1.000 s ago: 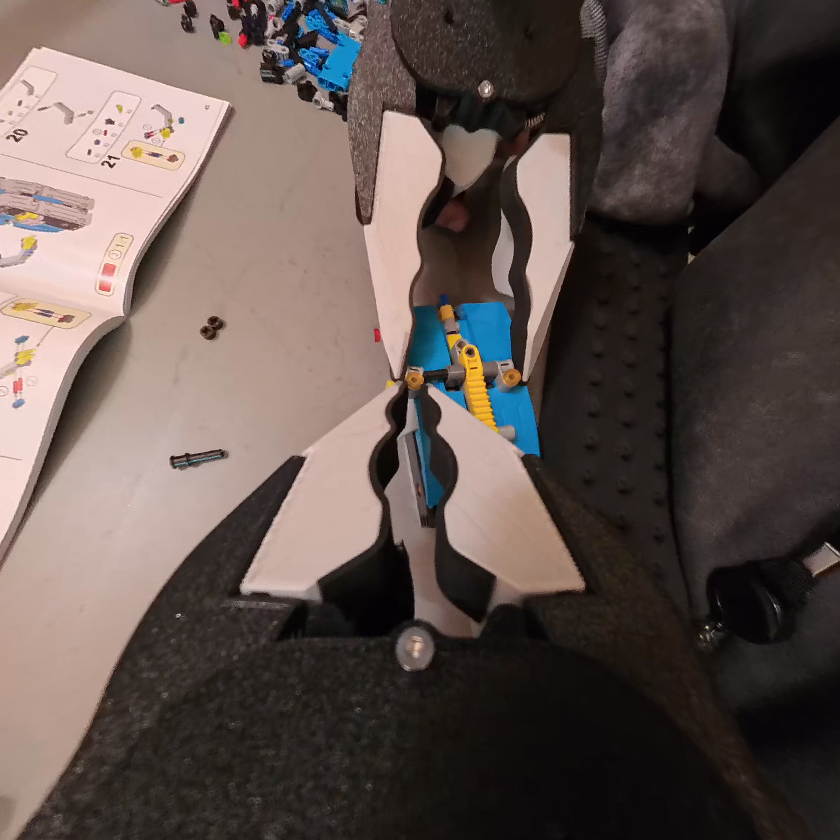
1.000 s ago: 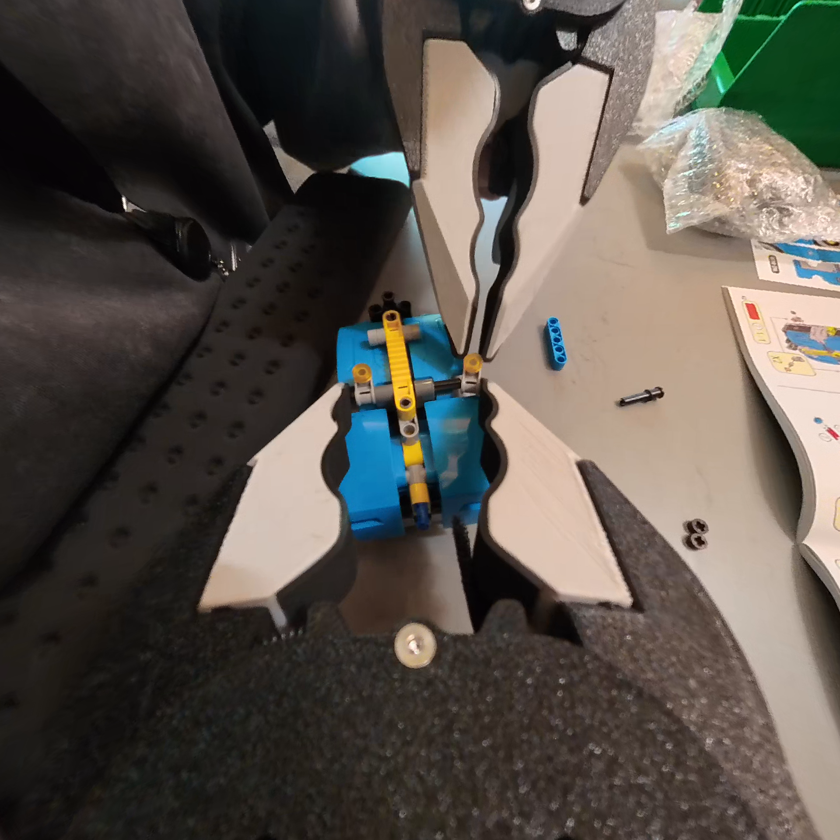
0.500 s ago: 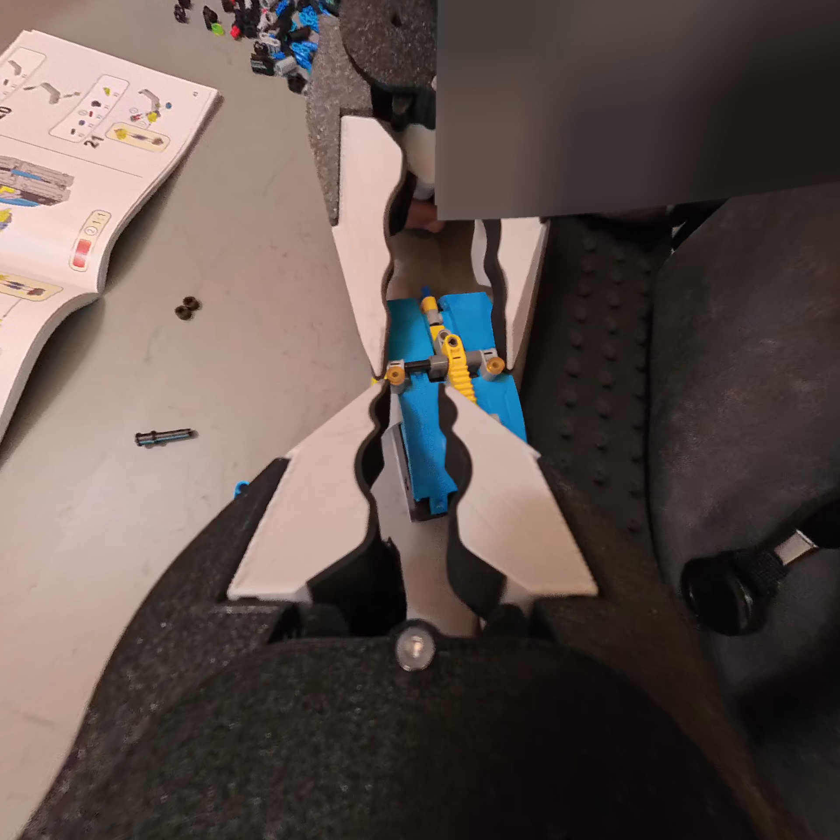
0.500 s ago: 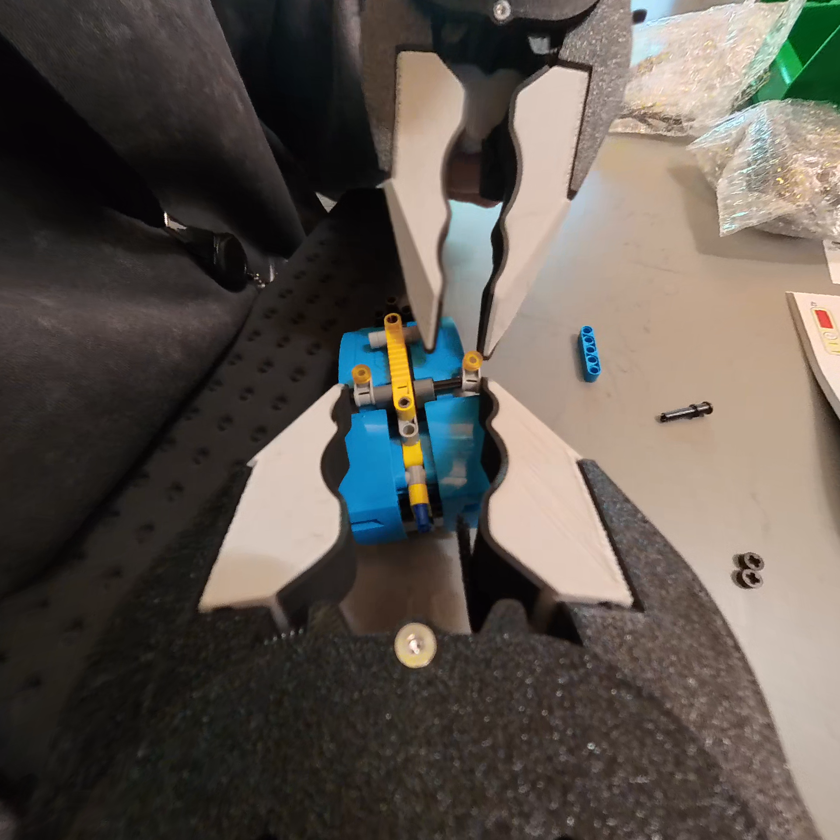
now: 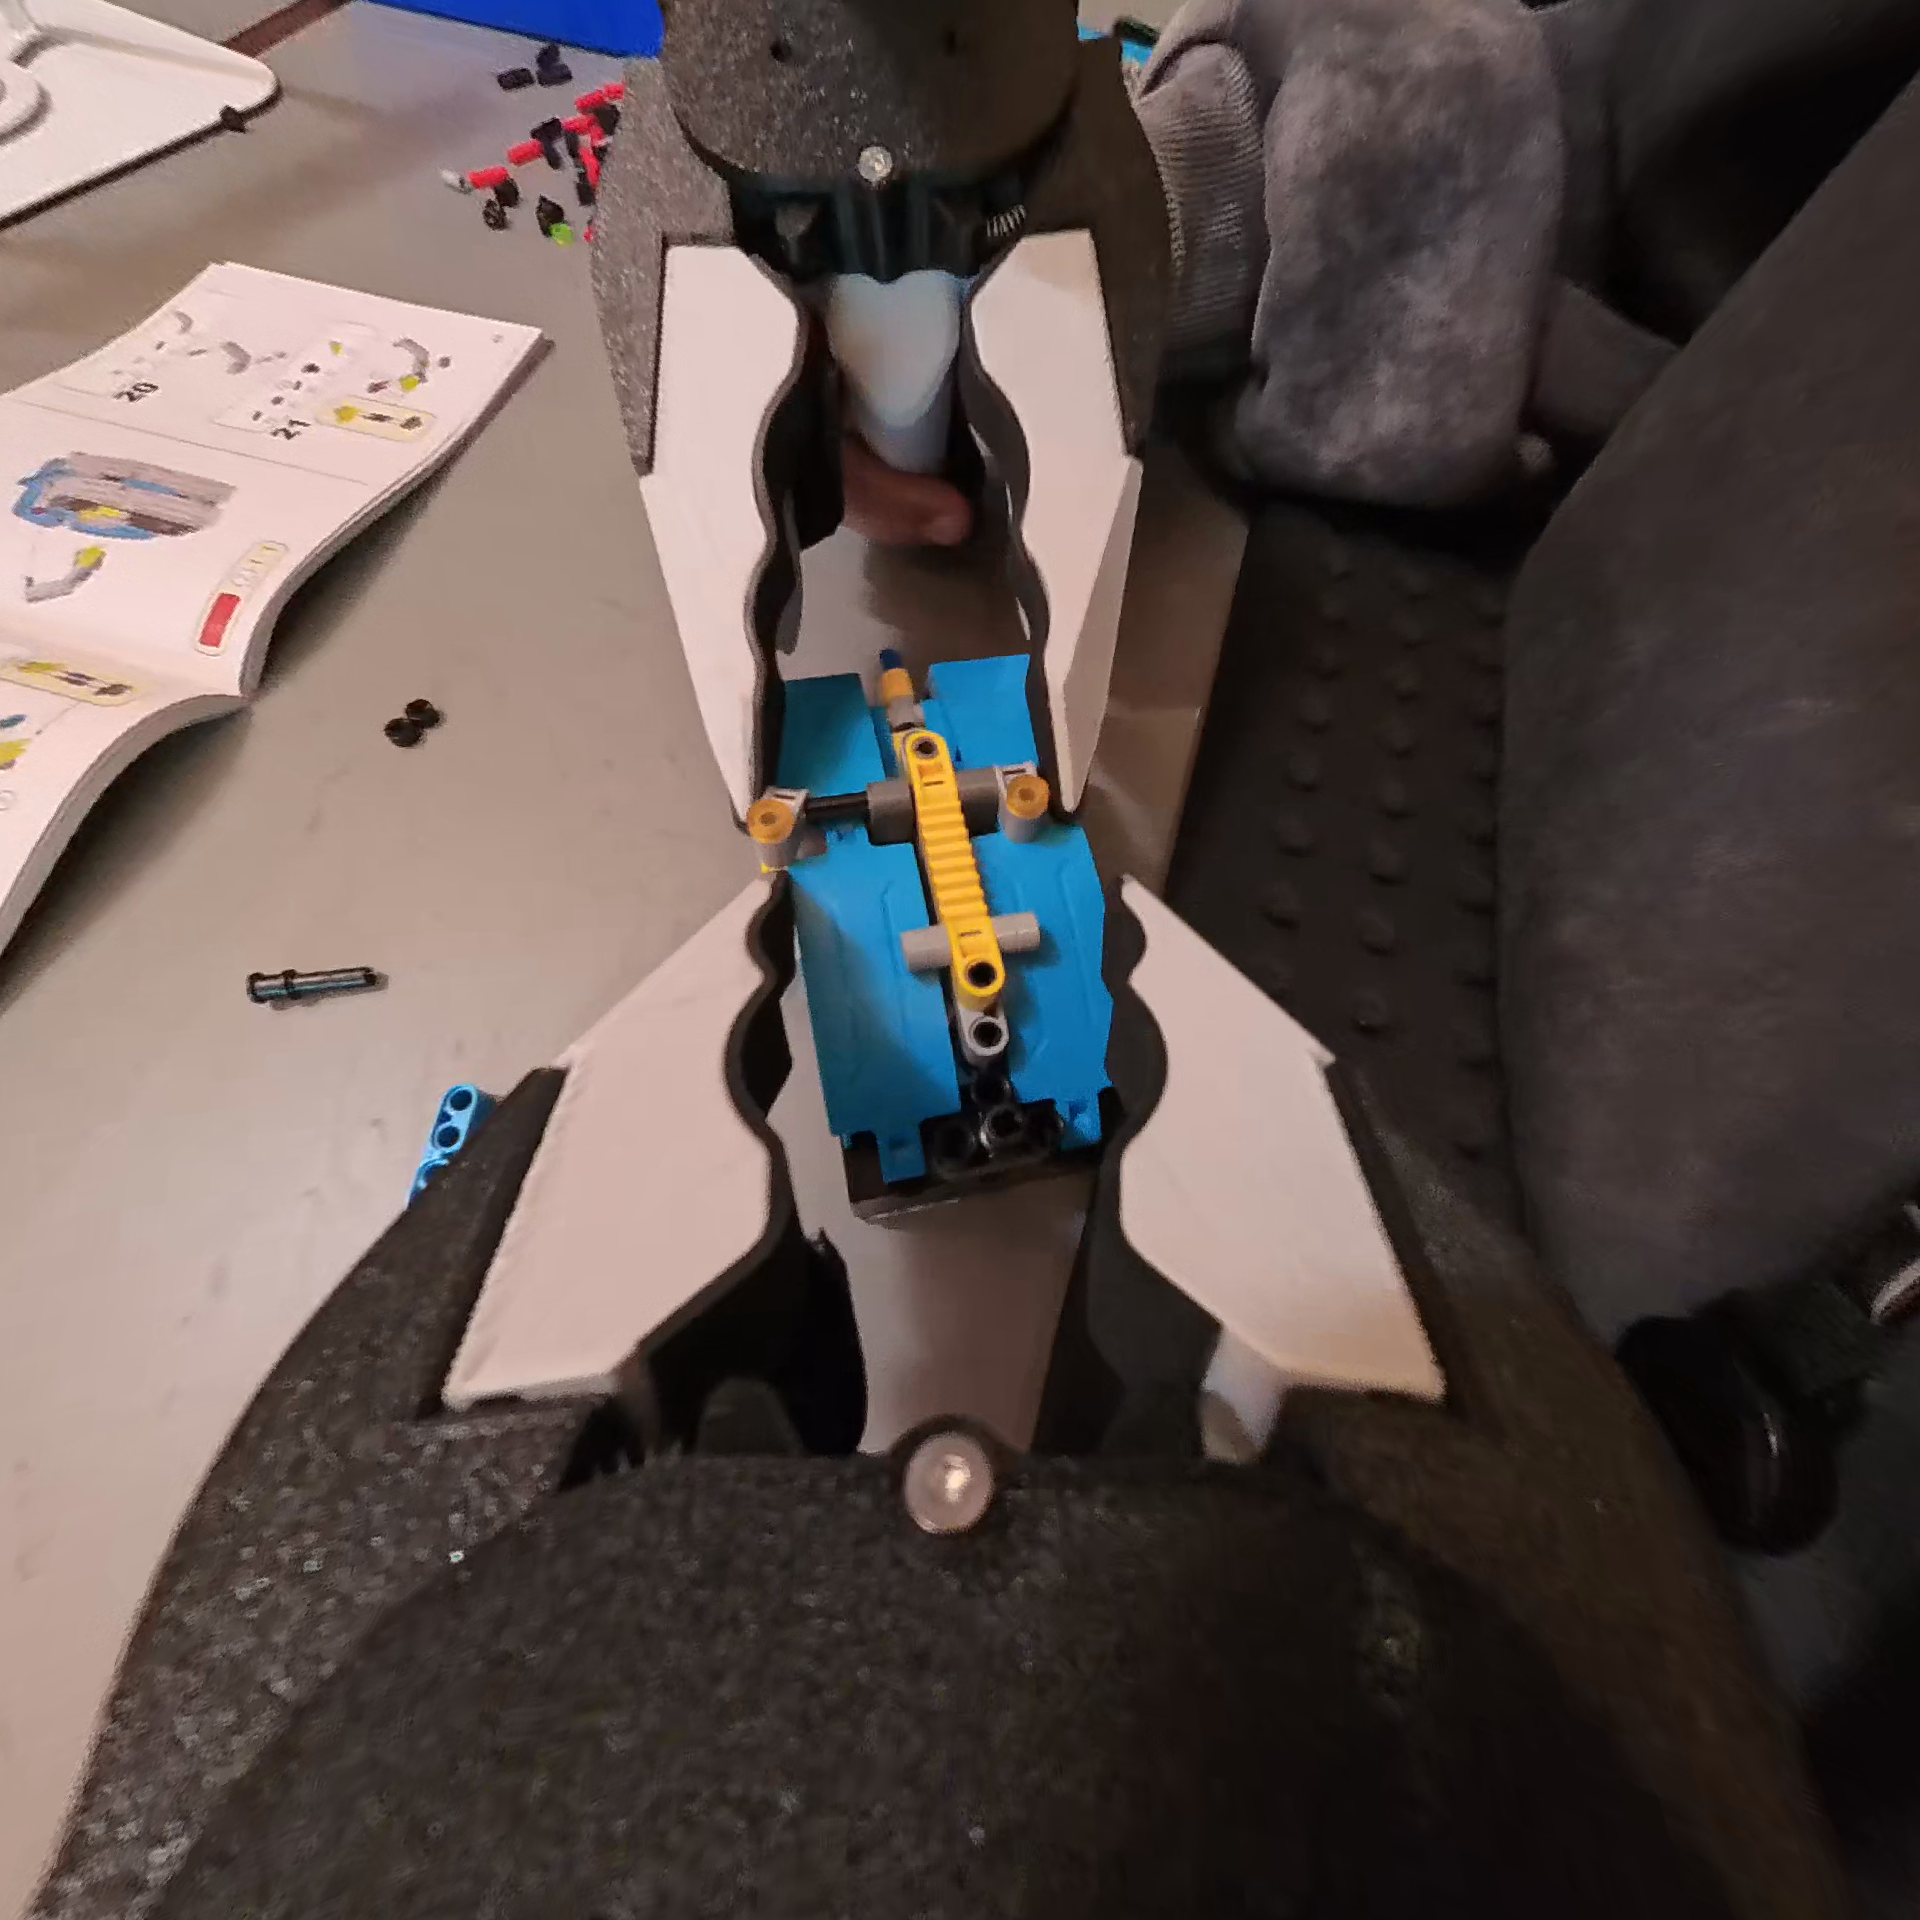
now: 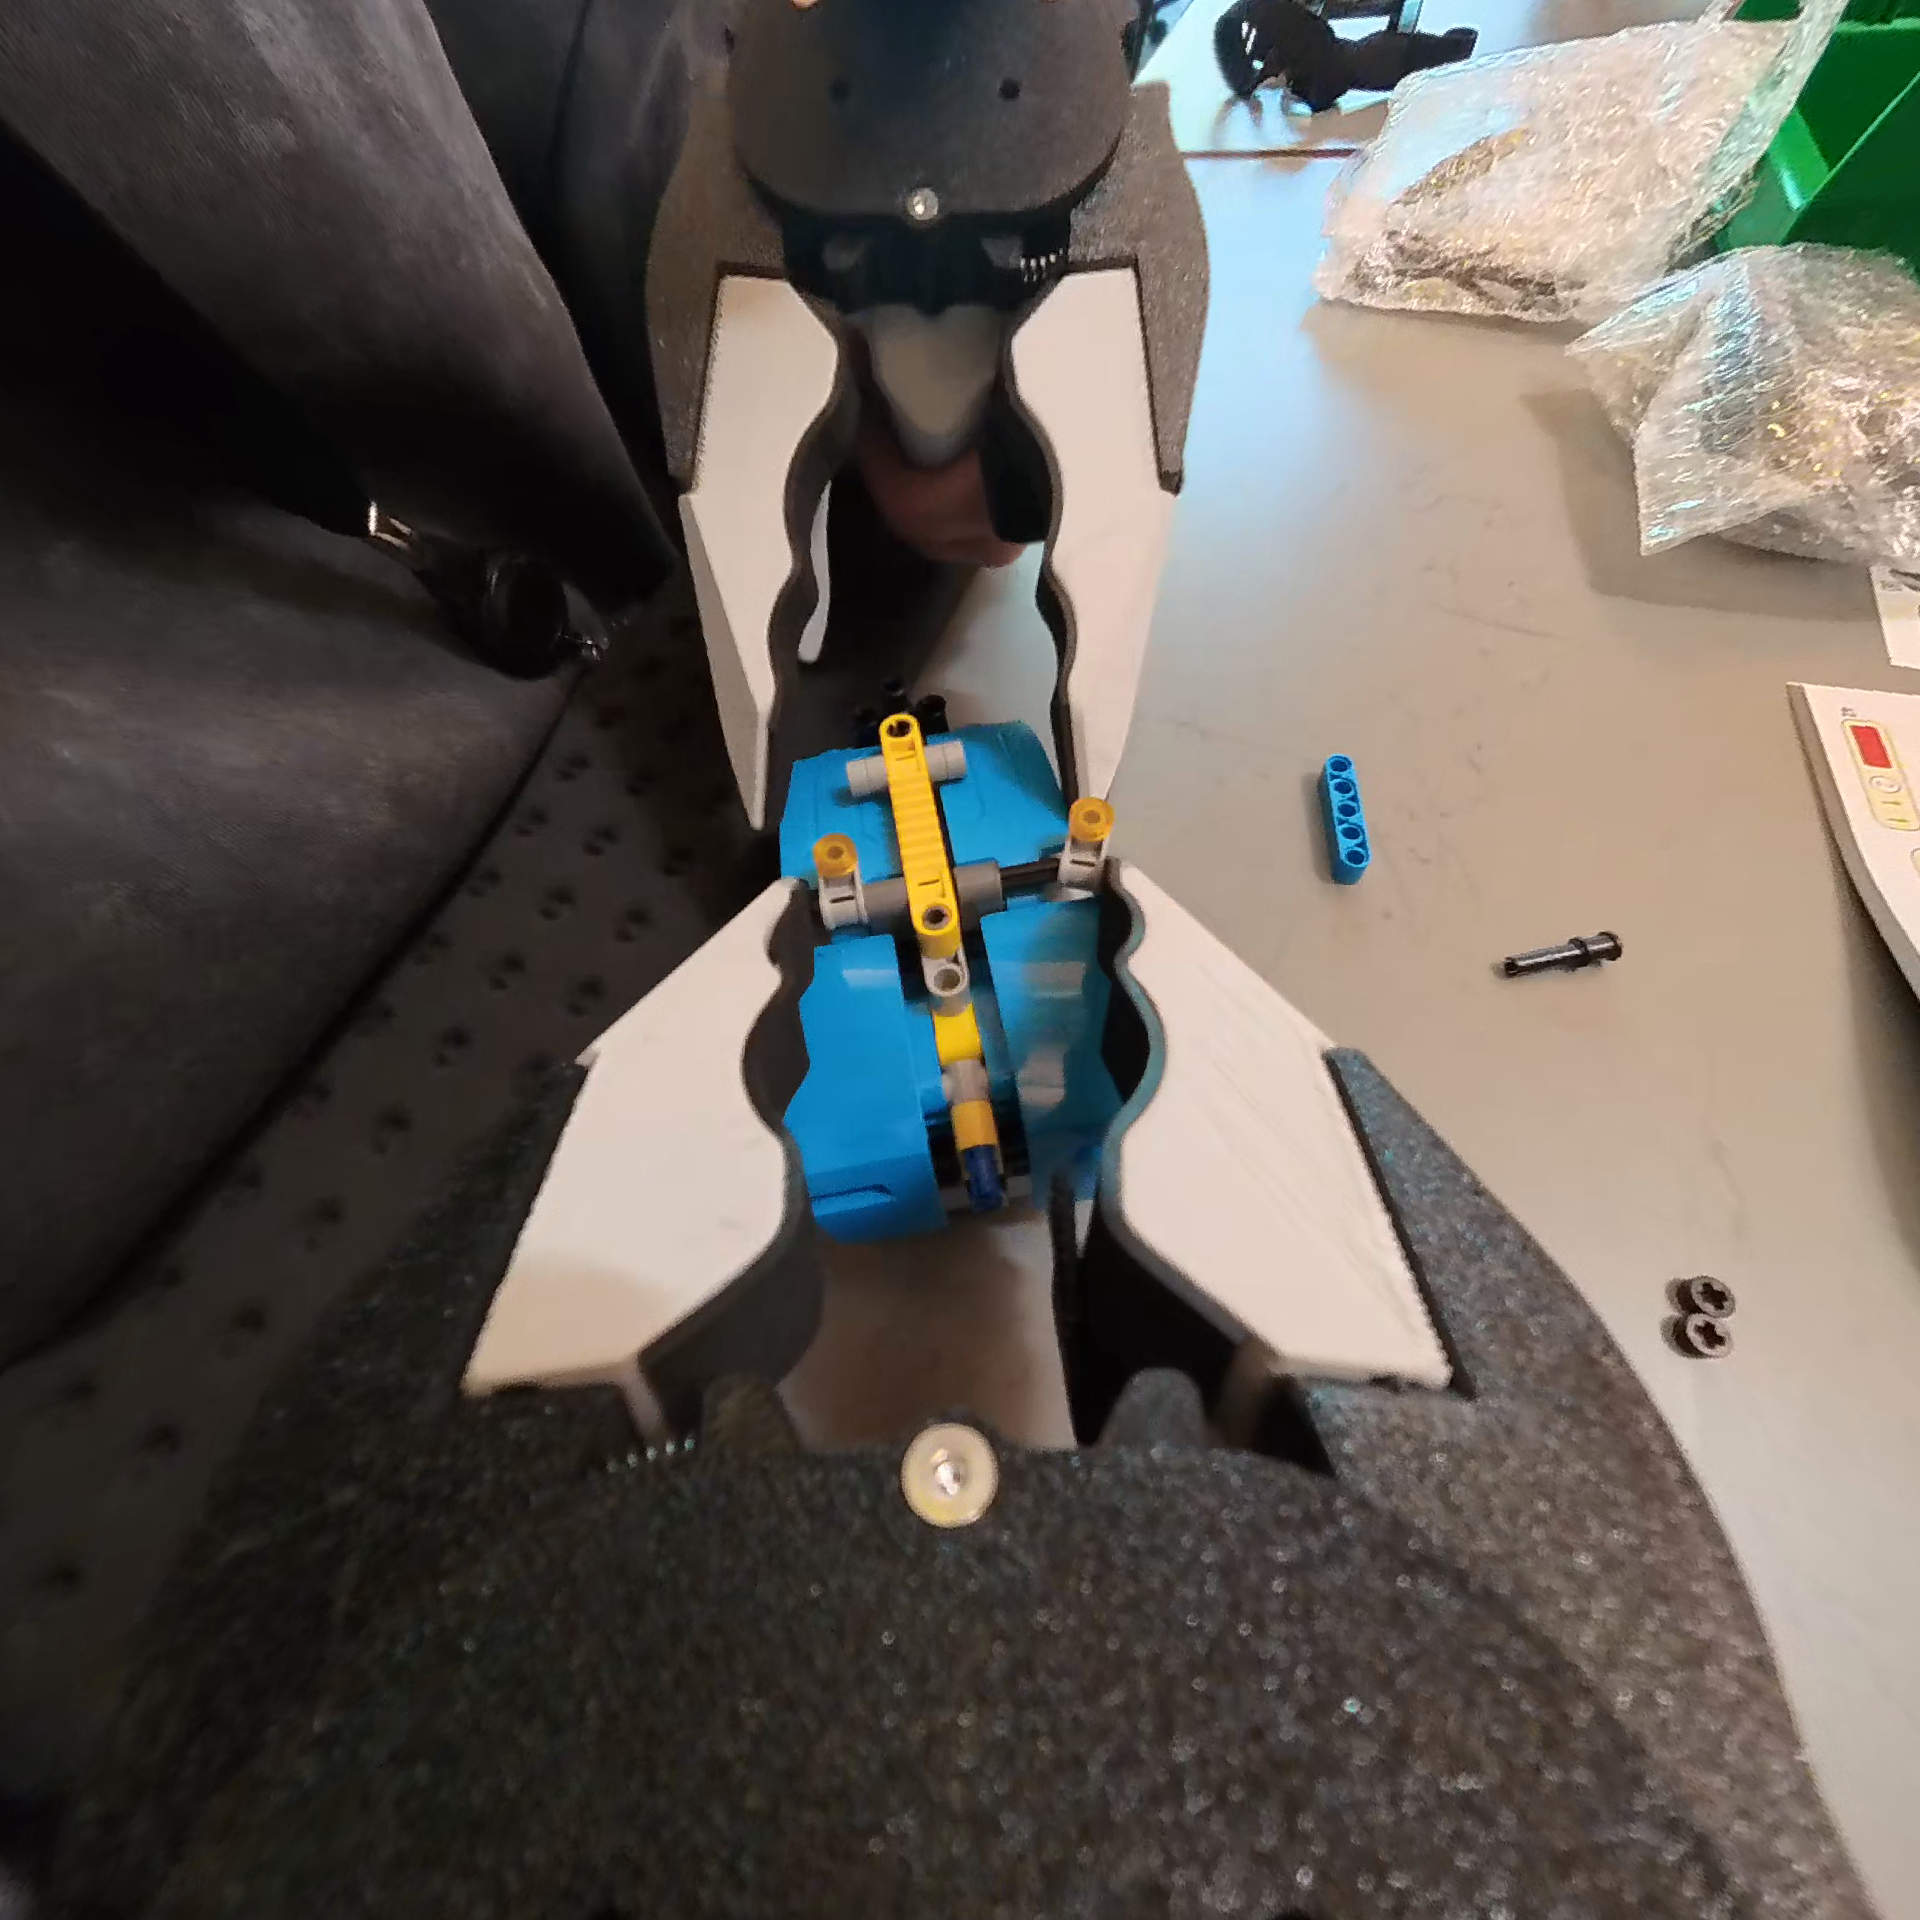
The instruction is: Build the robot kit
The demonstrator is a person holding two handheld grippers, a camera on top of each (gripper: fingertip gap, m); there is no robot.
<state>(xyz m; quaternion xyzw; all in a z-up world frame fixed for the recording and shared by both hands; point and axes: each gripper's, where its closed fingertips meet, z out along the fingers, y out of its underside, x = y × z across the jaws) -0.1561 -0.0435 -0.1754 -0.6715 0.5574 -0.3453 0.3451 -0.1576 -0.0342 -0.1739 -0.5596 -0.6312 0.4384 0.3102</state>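
A blue brick assembly [image 5: 862,966] with a yellow toothed rack [image 5: 948,862] along its top and a grey cross axle sits between both grippers. My right gripper [image 6: 951,883] is shut on the sides of the assembly [image 6: 852,1091]. It shows opposite in the left wrist view [image 5: 909,816]. My left gripper [image 5: 948,883] is spread wide and straddles the other end, with its fingers close to both blue sides. It faces me in the right wrist view [image 6: 925,810].
On the grey table lie an open instruction booklet [image 5: 208,499], a black pin [image 5: 312,982], a small black double connector [image 5: 412,722] and a blue beam [image 6: 1345,821]. Loose parts [image 5: 540,156] lie at the back. Plastic bags [image 6: 1558,177] and a green bin [image 6: 1849,135] stand beyond. A person's dark clothing [image 5: 1714,727] borders a black studded mat [image 5: 1351,831]. My two grippers' fingertips are within a few centimetres of each other.
My left gripper has let go of the assembly's thin edge, opened wide and moved in around its end. The right gripper keeps its hold.
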